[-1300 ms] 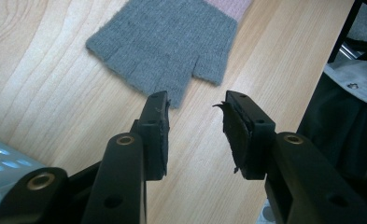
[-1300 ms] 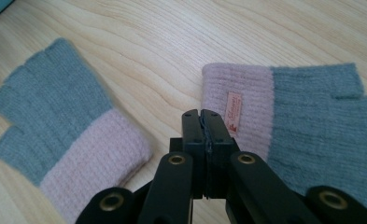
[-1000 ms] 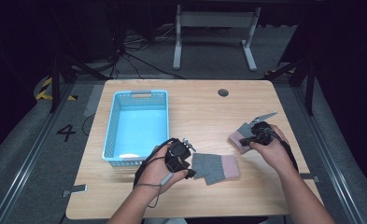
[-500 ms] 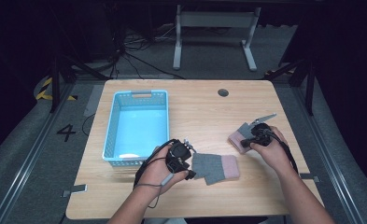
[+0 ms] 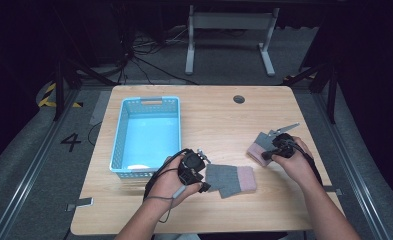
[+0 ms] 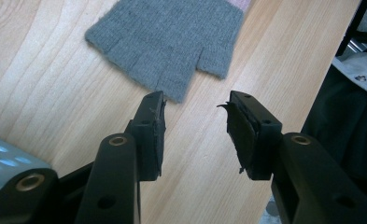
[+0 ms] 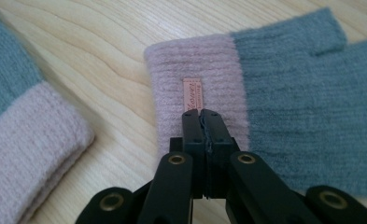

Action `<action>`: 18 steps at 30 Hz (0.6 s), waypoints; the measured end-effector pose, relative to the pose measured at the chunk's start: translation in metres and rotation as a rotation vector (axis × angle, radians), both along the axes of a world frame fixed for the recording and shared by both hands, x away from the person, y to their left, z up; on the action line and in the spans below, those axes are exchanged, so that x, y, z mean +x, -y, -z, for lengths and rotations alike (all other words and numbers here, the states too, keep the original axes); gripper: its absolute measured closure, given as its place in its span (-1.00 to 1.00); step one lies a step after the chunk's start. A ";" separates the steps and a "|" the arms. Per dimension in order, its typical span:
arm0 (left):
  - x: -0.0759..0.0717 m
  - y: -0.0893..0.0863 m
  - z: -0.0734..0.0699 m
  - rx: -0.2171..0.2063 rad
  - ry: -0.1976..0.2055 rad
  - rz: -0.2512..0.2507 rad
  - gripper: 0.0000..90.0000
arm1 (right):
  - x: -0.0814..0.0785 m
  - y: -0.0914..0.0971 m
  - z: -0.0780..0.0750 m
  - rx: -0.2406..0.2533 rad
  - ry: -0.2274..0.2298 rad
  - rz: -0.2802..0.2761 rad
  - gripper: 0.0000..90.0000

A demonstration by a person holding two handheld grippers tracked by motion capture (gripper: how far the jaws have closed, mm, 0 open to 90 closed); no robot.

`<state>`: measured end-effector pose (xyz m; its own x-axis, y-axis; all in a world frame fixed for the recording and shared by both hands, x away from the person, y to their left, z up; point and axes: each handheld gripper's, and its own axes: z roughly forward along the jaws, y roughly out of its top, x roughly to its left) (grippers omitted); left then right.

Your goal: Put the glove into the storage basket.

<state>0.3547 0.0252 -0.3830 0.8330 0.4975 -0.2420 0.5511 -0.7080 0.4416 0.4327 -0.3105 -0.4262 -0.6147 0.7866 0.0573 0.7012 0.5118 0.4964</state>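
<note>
Down on the pale wood-grain worktop (image 5: 214, 112) lie two knitted fingerless gloves, each grey wool with a ribbed dusty-pink cuff. The nearer glove (image 5: 230, 179) lies flat just beside the left tongs (image 5: 205, 174); in the left gripper view its stubby finger ends (image 6: 169, 44) point toward the jaws, which stand partly apart with nothing between them and have just been opening (the black pads look frayed at their edges). The tip of one jaw sits right at the glove's edge; whether it touches cannot be told.

The second glove (image 5: 260, 147) lies toward the worktop's right side under the right tongs (image 5: 265, 152). In the right gripper view those jaws are pressed fully together over the pink ribbed cuff (image 7: 197, 100), just below a small tan label; whether they pinch any wool cannot be told.

A light blue perforated plastic basket (image 5: 145, 134), rectangular, stands left of the gloves.
</note>
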 end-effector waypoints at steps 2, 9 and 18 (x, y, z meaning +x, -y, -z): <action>0.001 0.001 0.000 0.004 -0.003 0.009 0.27 | -0.002 0.004 -0.001 -0.002 -0.006 0.006 1.00; 0.003 0.006 -0.001 0.001 0.000 0.022 0.27 | -0.009 0.017 -0.002 -0.013 -0.018 0.034 1.00; 0.005 0.009 -0.002 -0.001 0.002 0.030 0.26 | -0.015 0.031 -0.003 -0.029 -0.021 0.069 1.00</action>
<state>0.3597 0.0166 -0.3813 0.8481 0.4720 -0.2406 0.5286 -0.7239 0.4434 0.4179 -0.3416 -0.4229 -0.5576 0.8288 0.0464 0.7457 0.4756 0.4667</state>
